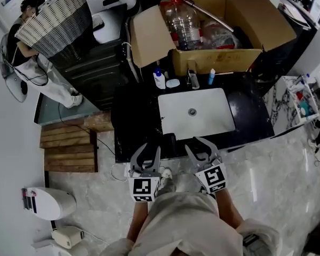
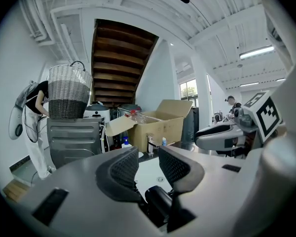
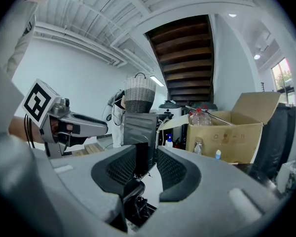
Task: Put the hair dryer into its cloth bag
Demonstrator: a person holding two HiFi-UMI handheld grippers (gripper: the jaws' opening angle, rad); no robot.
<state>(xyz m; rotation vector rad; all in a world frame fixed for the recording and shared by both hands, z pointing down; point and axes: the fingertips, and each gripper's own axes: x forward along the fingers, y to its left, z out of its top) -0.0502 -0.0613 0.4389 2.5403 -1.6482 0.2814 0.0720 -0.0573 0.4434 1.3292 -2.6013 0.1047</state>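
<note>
Left tool (image 1: 147,152), right tool (image 1: 194,144) face sink (image 1: 202,124), cardboard box (image 1: 213,60) behind.

A glossy pale marble floor (image 1: 288,169) lay around a black counter (image 1: 136,116) with a white sink (image 1: 202,127). A cardboard box (image 1: 154,36) stood behind the sink, a woven basket (image 1: 56,20) sat to the left, and wooden slats (image 1: 69,151) lay on the floor. Dark stairs (image 2: 119,63) rose between white walls, lit by a tube light (image 2: 256,52) and a window (image 2: 188,90)
</note>
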